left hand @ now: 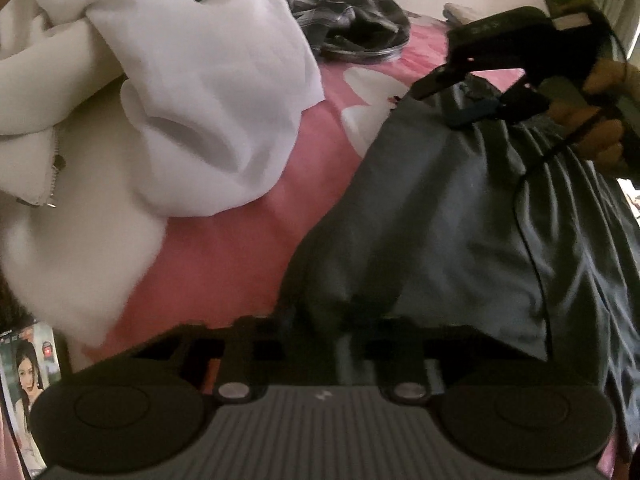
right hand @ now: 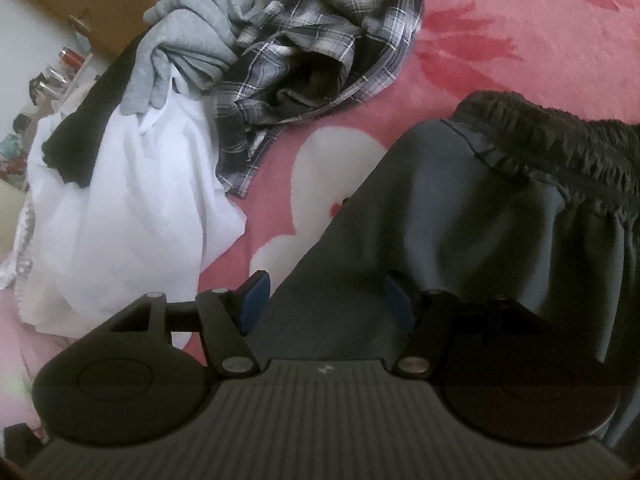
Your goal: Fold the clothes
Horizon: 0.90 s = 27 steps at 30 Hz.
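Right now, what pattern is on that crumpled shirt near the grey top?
Black, grey and white plaid checks on the crumpled shirt; the right wrist view shows it best.

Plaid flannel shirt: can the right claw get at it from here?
Probably yes. The right claw is open over the dark grey shorts; only bare pink blanket lies between it and the plaid flannel shirt.

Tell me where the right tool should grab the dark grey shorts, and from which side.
Grip the dark grey shorts at the side edge just below the gathered elastic waistband. That edge already lies between the right tool's open blue pads. Come down from above: the fabric lies flat on the pink blanket.
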Tool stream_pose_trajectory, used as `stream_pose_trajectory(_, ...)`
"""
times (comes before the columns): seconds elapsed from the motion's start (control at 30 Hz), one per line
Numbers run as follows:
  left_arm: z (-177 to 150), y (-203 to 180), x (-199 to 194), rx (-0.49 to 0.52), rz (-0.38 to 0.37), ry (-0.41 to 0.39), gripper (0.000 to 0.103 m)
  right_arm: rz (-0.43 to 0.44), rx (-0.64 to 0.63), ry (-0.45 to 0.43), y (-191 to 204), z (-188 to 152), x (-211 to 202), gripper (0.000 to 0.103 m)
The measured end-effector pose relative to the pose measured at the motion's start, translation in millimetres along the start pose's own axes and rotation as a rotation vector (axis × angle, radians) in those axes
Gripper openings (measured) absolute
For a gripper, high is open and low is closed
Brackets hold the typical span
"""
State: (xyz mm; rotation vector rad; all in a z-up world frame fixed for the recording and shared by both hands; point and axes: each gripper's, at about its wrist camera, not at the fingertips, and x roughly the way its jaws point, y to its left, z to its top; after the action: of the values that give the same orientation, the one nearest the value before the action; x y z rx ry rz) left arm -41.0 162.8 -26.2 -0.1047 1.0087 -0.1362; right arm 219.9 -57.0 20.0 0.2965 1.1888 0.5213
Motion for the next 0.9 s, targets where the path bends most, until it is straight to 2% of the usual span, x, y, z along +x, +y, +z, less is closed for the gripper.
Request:
stream_pose_trajectory(0.1,-0.4,0.0,-6.7,-0.030,-0.027,-0.030,0.001,-0.012,-0.016,-0.008,2.3,1.9,1.1,0.066)
stream_pose_trajectory(0.17,-2.1,-0.5,-14.0,-0.054,-0.074,-0.050,0.001,-0.015,-0.017,-0.017,3.9,3.2,-0.5,0.069)
stream_pose_trajectory(0.3,-5.8,-5.8,-31.5,-0.105,-0.210,-0.076,0.001,-0.018,-0.041,-0.026,10.5,4.5,-1.7,0.076)
stream_pose_trajectory(0.4,-5.1,-12.0,-38.5,-0.143,-0.323,-0.088,0.001,-0.023,-0.068,-0.028,16.8,4.8,-1.1,0.078)
stream_pose_trajectory(0.5,-5.0,-19.5,-45.5,-0.164,-0.393,-0.107,0.001,-0.042,-0.101,-0.016,22.7,3.7,1.9,0.079)
stream_pose_trajectory(0.63,-3.1,-34.3,-50.0,-0.157,-0.465,-0.132,0.001,-0.087,-0.147,0.003,27.0,-0.5,5.1,0.079)
stream_pose_trajectory(0.9,-2.3,-66.1,-43.5,-0.106,-0.540,-0.143,0.001,-0.169,-0.218,0.047,23.0,-4.6,8.6,0.078)
